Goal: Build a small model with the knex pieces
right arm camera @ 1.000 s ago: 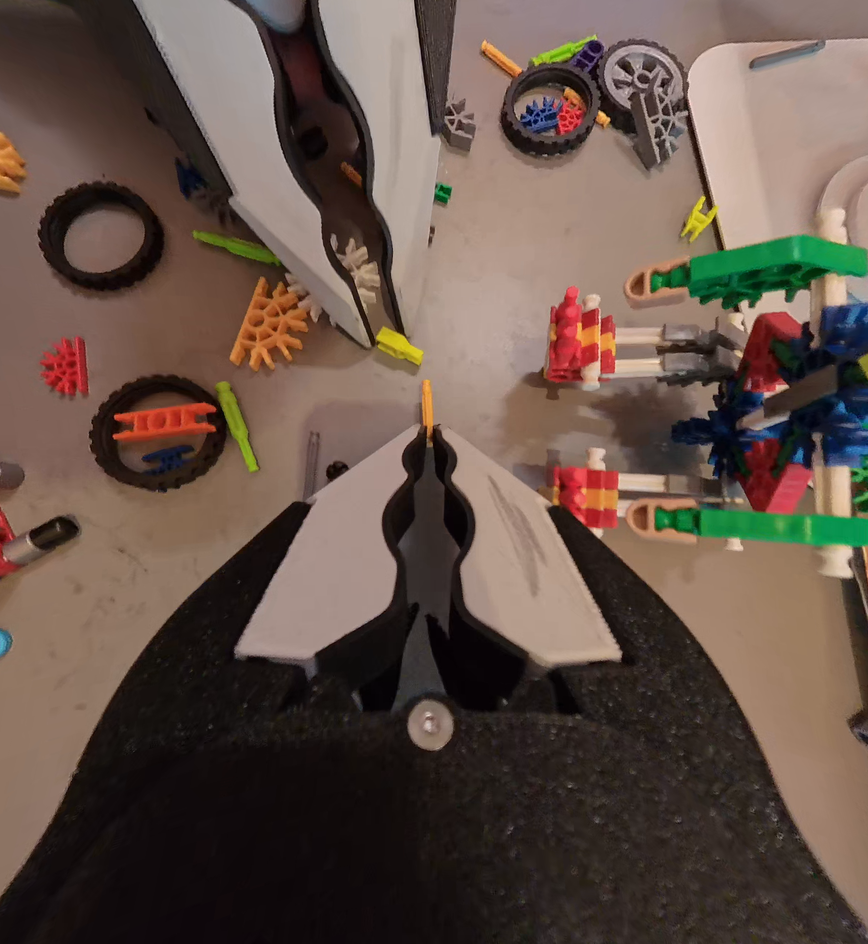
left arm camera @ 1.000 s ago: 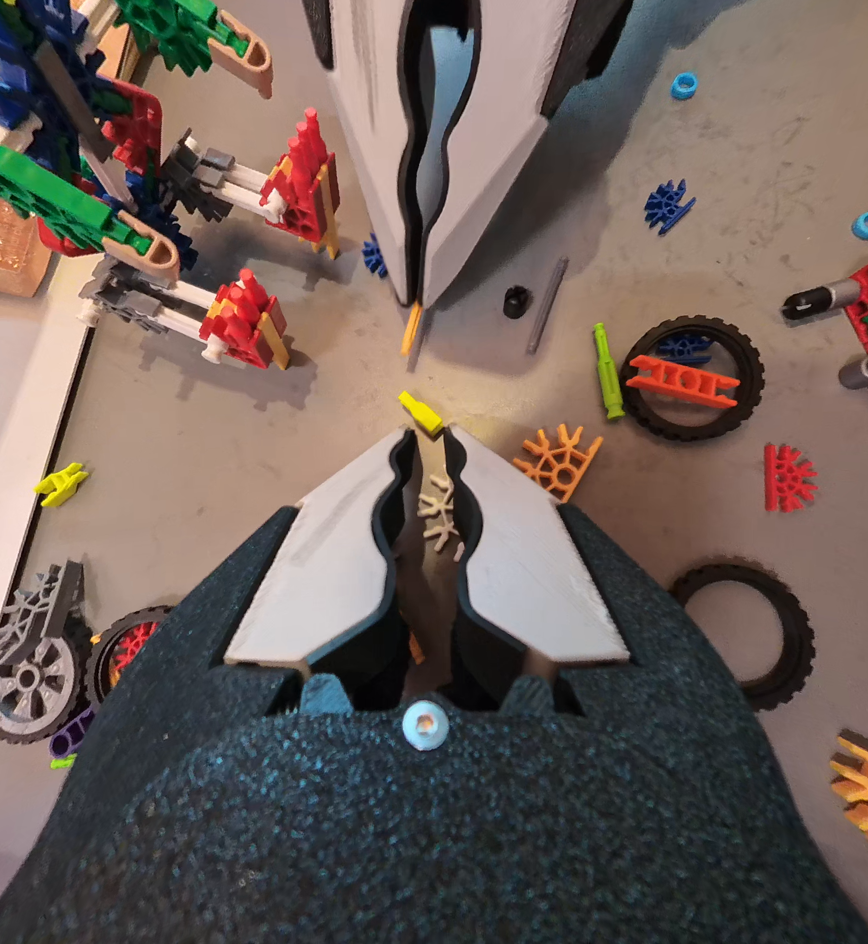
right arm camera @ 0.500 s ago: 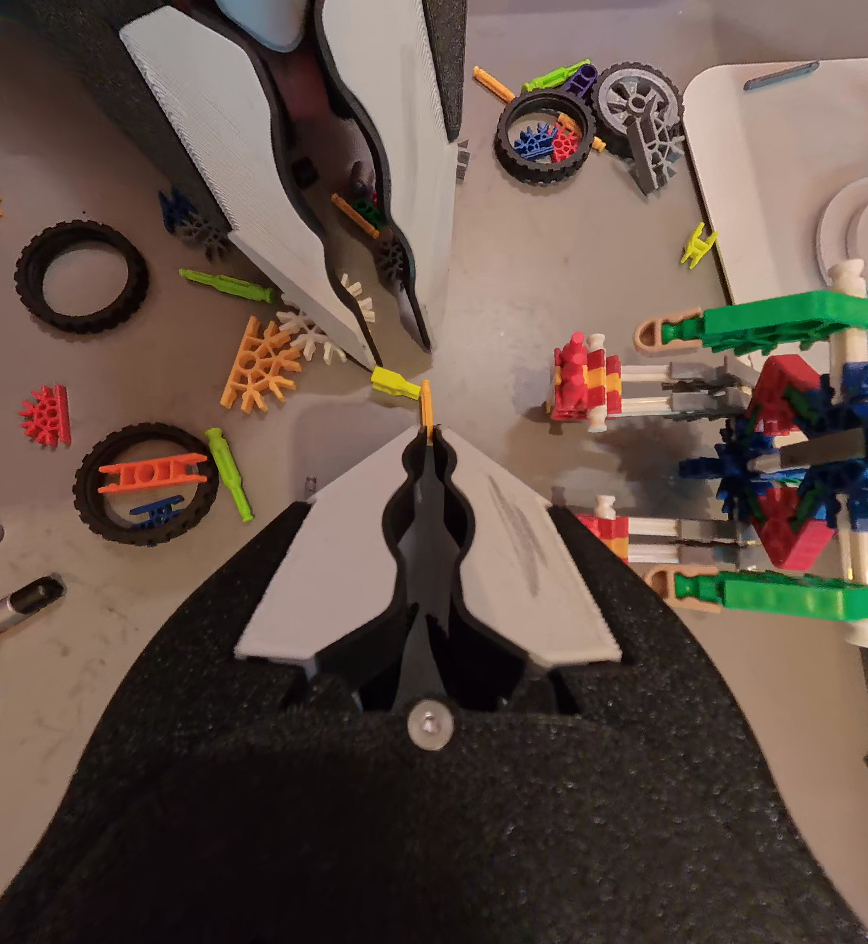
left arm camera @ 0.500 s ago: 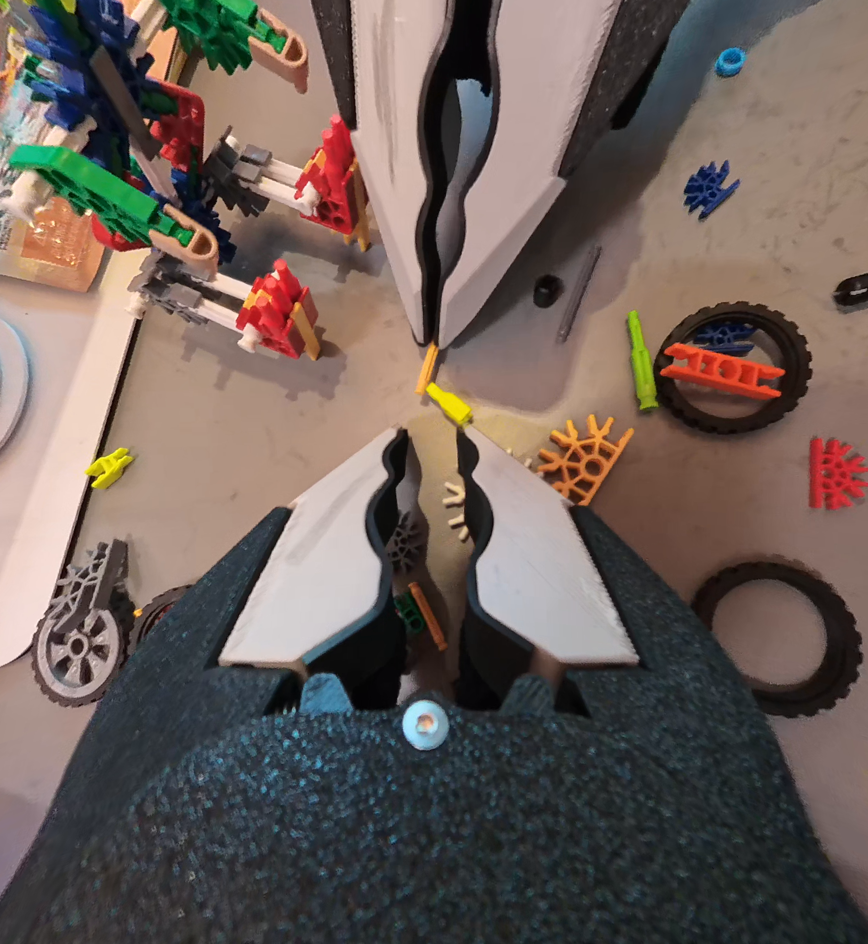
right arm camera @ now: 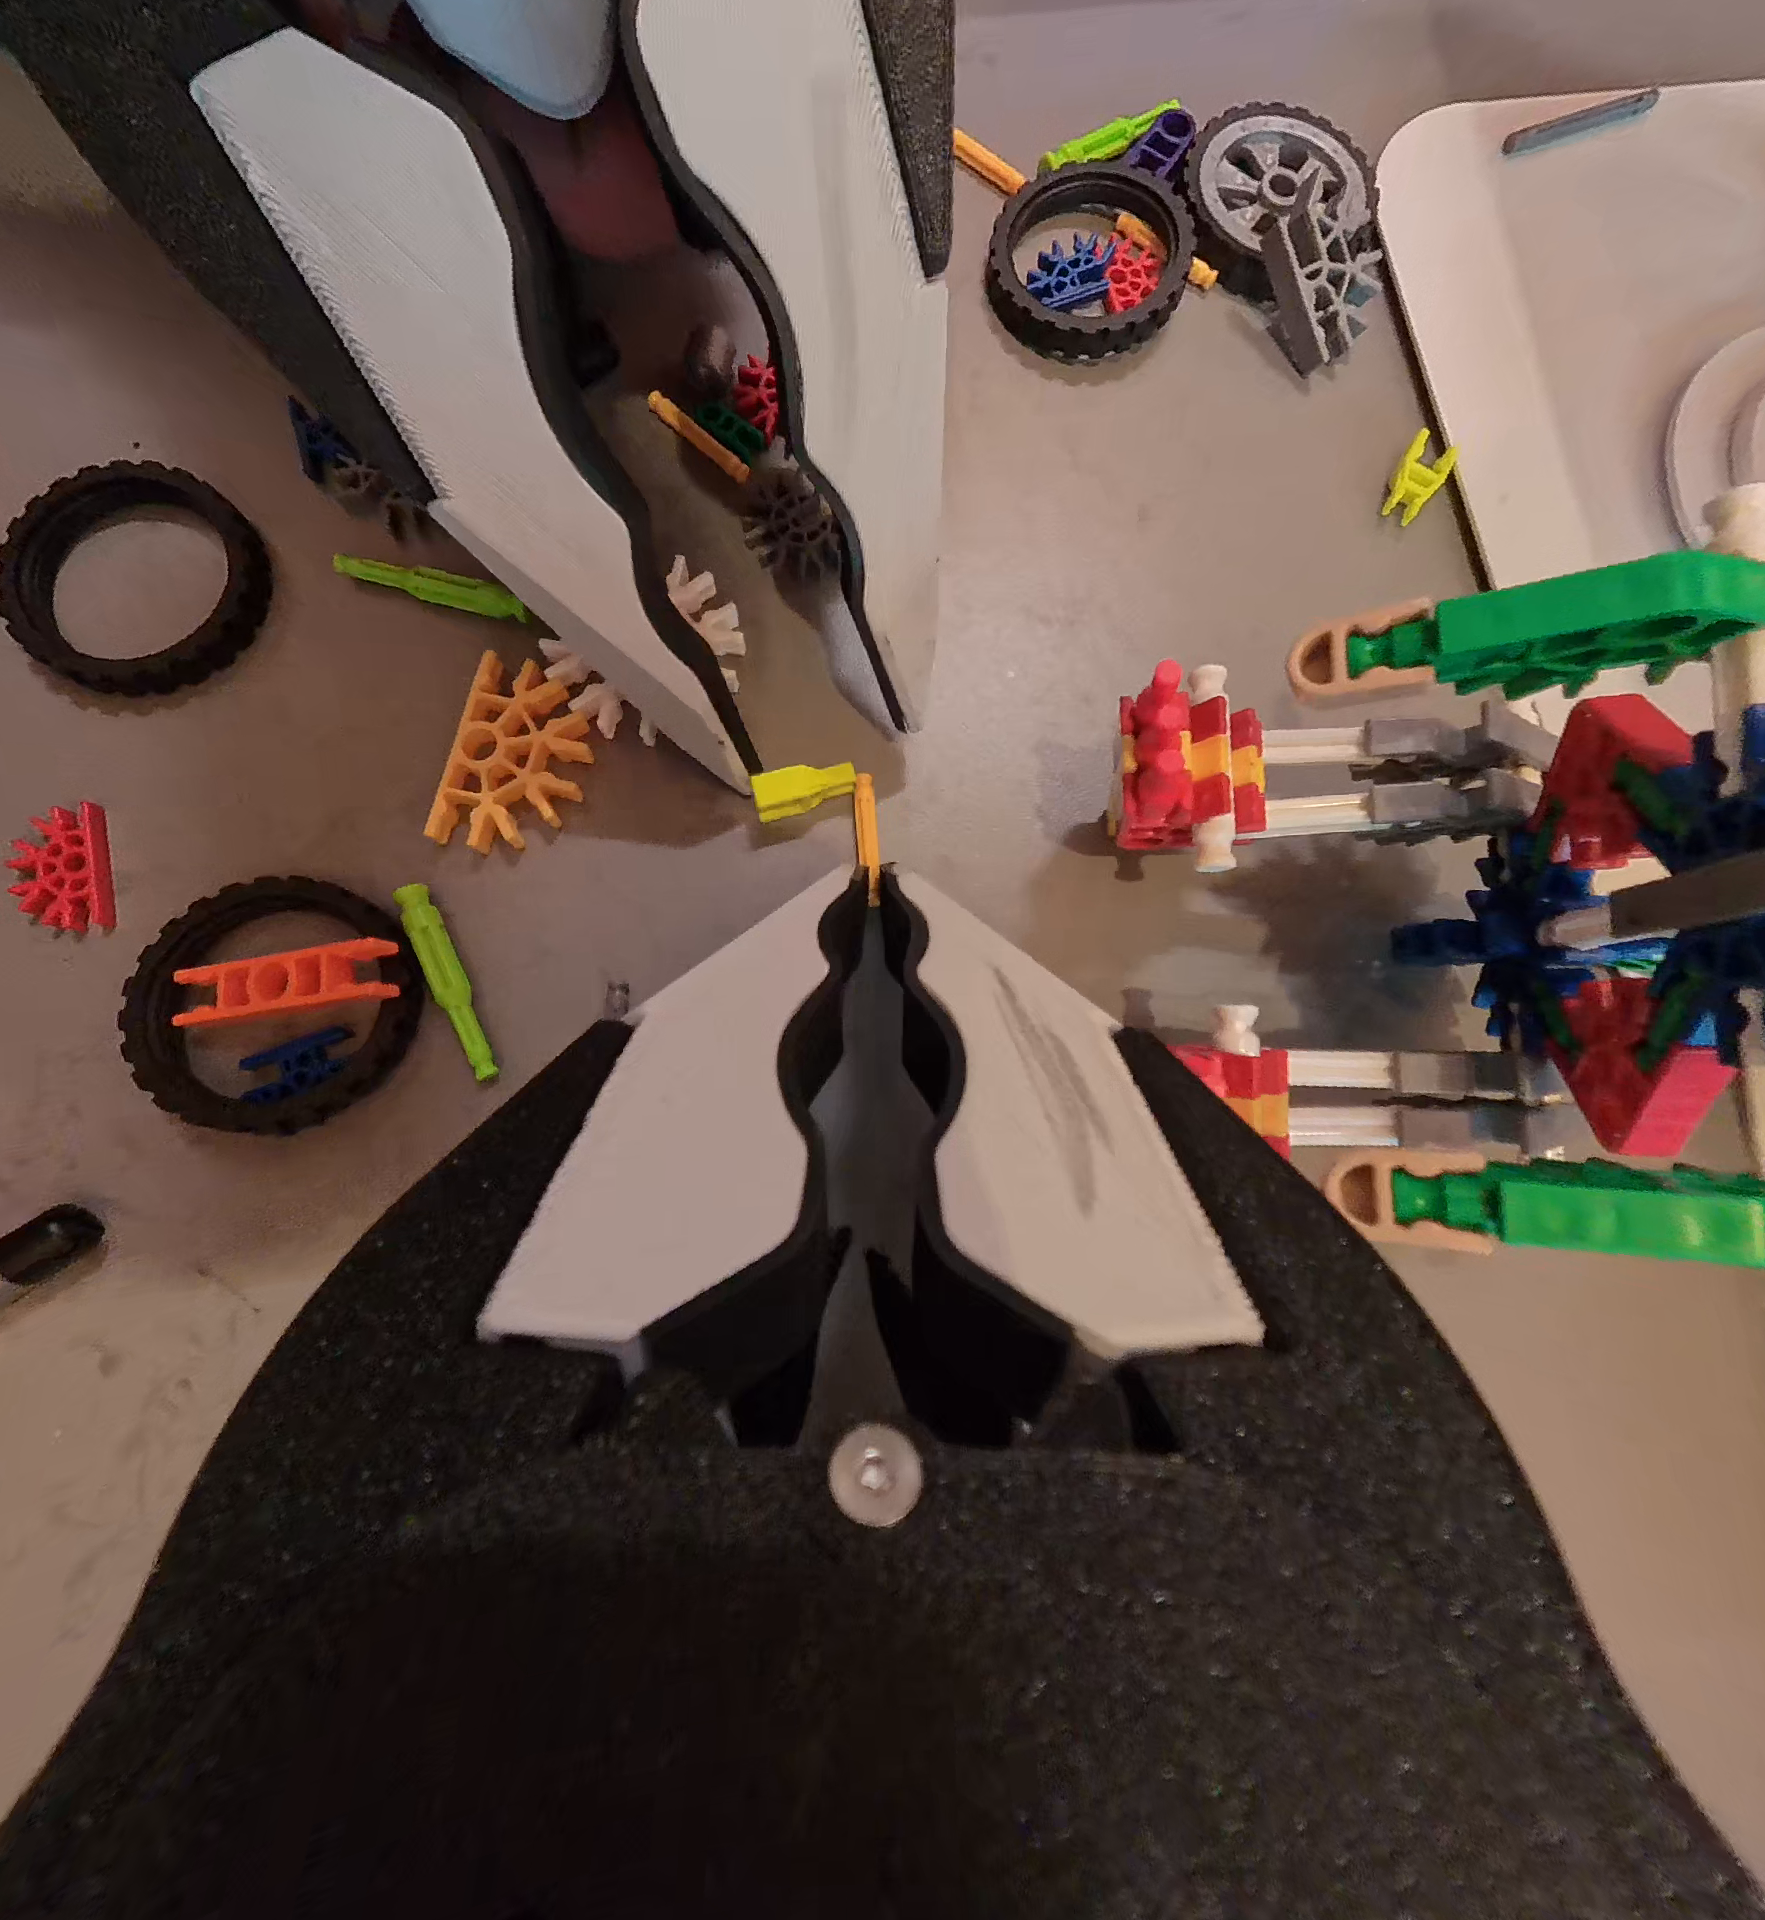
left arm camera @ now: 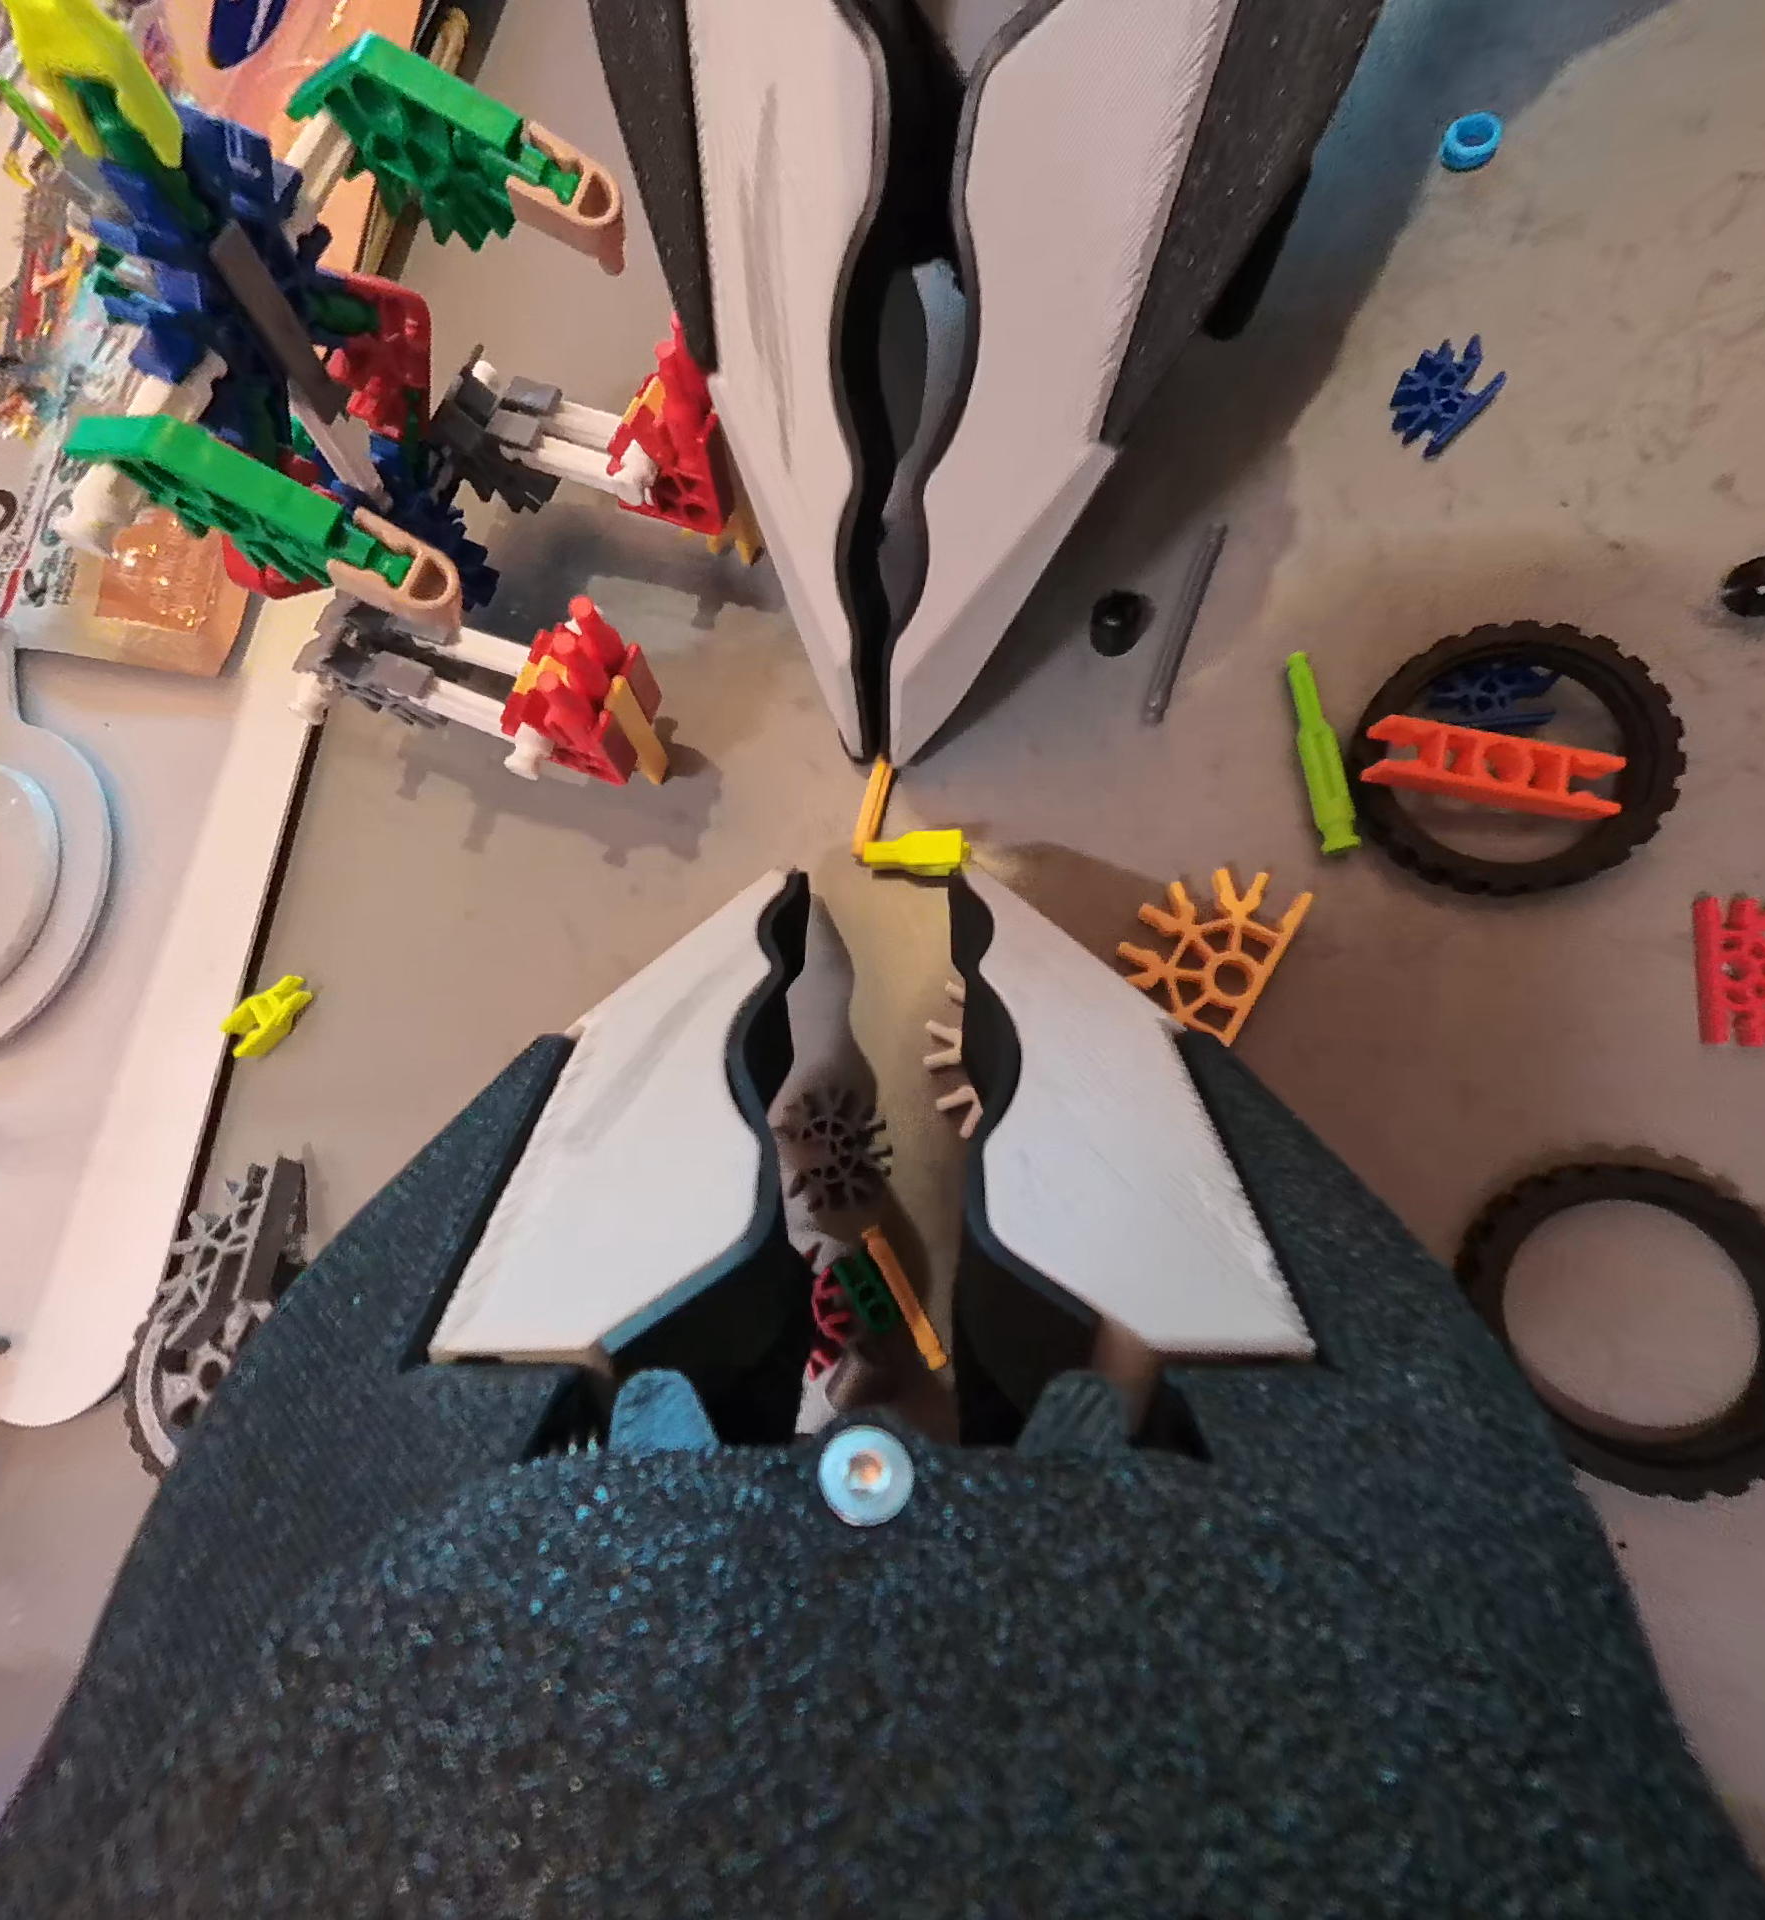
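My right gripper (right arm camera: 873,883) is shut on a thin orange rod (right arm camera: 865,831) that sticks out past its tips. The rod's far end touches one end of a short yellow connector piece (right arm camera: 803,792) at a right angle. My left gripper (left arm camera: 883,894) is open, facing the right one, with its tips just short of the yellow piece (left arm camera: 914,850) and the rod (left arm camera: 873,800). In the right wrist view one left fingertip (right arm camera: 738,764) touches the yellow piece. Small white, grey, green and red parts lie on the table between the left fingers.
A colourful rod-and-connector model (left arm camera: 234,416) stands beside both grippers, also in the right wrist view (right arm camera: 1584,883). Black tyres (left arm camera: 1647,1330), an orange fan connector (left arm camera: 1210,951), a red connector (left arm camera: 1756,971) and a green rod (left arm camera: 1319,753) lie around. A white board (left arm camera: 78,1195) lies by the model. My two grippers' fingertips are within a few centimetres of each other.
The two grippers have moved closer together. The orange rod's tip now touches the yellow piece, which has turned crosswise. The left gripper has opened a little wider.
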The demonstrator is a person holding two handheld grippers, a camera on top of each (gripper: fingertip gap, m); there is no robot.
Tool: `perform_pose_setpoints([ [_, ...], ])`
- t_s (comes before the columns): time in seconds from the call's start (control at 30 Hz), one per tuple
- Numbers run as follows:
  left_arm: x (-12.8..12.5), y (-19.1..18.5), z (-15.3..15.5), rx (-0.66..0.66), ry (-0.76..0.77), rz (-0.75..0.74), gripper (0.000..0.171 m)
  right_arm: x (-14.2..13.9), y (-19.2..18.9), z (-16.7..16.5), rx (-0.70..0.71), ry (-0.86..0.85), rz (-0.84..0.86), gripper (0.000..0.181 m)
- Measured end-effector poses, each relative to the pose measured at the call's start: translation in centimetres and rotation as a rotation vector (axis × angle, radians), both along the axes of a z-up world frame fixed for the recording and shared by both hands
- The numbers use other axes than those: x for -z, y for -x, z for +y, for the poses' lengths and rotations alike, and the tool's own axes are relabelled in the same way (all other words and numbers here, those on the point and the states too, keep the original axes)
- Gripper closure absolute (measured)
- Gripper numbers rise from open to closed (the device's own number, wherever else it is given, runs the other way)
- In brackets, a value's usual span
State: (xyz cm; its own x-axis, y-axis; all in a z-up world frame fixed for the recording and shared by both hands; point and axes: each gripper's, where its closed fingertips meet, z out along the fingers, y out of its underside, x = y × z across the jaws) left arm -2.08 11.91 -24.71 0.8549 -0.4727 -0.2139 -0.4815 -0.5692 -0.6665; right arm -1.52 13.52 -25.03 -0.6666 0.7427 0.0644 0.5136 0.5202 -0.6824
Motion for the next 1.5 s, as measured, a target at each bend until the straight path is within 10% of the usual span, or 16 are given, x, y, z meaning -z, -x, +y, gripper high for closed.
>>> perform_pose_setpoints([
  [1.5, 0.2, -1.4, -0.3, 0.055, 0.021, -0.019, 0.153, -0.8, -2.6, 1.4, -0.108, -0.027, -0.025, 0.172],
])
